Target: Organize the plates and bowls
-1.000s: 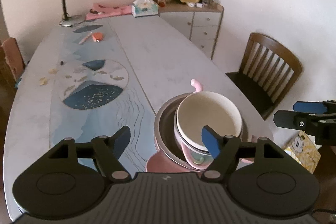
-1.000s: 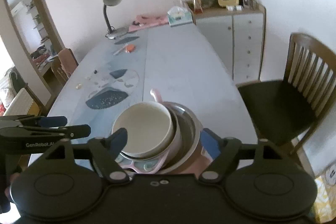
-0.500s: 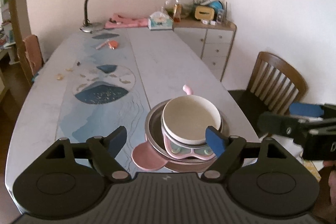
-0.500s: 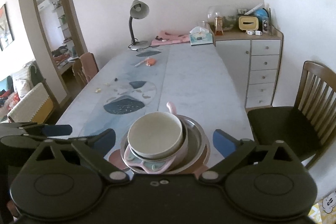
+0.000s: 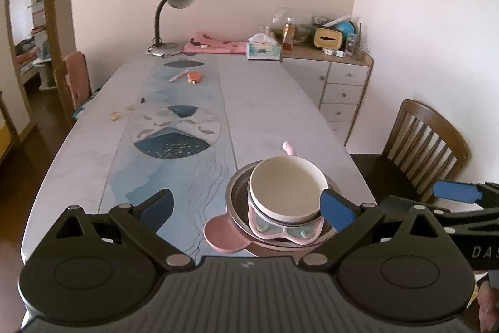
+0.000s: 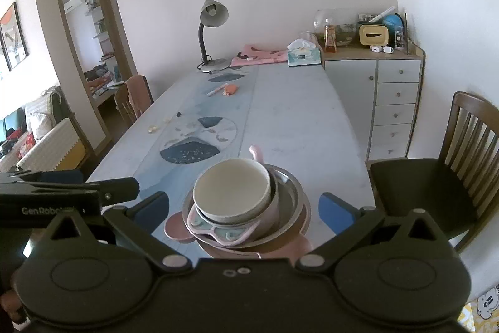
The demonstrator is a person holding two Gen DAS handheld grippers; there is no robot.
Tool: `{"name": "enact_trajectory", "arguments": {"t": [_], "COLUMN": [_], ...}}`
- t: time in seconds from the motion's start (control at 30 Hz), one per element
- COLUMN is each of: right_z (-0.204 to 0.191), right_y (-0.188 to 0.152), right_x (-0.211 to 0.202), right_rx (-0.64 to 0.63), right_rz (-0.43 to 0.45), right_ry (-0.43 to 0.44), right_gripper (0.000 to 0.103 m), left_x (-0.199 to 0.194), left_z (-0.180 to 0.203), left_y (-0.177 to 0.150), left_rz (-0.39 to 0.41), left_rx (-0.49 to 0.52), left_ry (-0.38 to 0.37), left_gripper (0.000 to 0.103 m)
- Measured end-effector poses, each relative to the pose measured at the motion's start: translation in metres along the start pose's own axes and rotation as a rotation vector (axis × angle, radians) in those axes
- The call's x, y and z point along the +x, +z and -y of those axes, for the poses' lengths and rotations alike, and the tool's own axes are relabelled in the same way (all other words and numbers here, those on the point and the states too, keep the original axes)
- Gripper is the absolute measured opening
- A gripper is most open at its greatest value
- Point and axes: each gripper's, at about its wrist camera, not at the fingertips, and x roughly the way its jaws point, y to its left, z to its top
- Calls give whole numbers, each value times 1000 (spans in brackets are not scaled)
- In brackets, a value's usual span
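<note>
A cream bowl point(image 5: 287, 186) tops a stack near the table's front edge. Under it lie a pink-and-green child's dish point(image 5: 287, 231), a steel plate point(image 5: 237, 198) and a pink eared plate point(image 5: 221, 231). My left gripper point(image 5: 248, 206) hovers just short of the stack; its jaws are opening and the pads touch nothing. In the right wrist view the same cream bowl point(image 6: 232, 191) and steel plate point(image 6: 290, 195) sit ahead of my right gripper point(image 6: 244, 208), which is open and clear of them. Each gripper shows at the edge of the other's view.
The long table point(image 5: 265, 102) carries a desk lamp point(image 5: 174, 8), a tissue box point(image 5: 263, 49) and pink cloth at the far end, plus an orange item point(image 5: 194, 77) and crumbs on the runner. A wooden chair point(image 5: 427, 145) and a drawer cabinet point(image 5: 343, 83) stand to the right.
Both grippers have pulled back and risen from the stack while their jaws widened. The stack has stayed in place on the table.
</note>
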Motion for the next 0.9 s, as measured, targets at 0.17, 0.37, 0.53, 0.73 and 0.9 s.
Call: {"name": "enact_trajectory", "arguments": {"t": [0.17,0.37,0.53,0.73,0.9], "right_z": [-3,-6,-2,2,6], "right_y": [2,8,10,9,7], "right_x": [-4,-9,-12,-15,-15], "right_rx": [-28,-43,-3,30,54], "right_rz": [-3,-5,-17,-20,-28], "right_ry": [2,11,5,-14,-15], "right_gripper": [103,103,103,103,103], "left_x": [-3,-10,-16,-22,-23], "left_z": [4,7,11,12,11], "left_y": [3,6,5,6,5], "left_rz": [-21,-31,-27,-14,-11], "left_rx": [-4,-21,-19,-23,-22], "left_ry": [28,42,50,48,49], "left_gripper": [101,101,101,101,101]}}
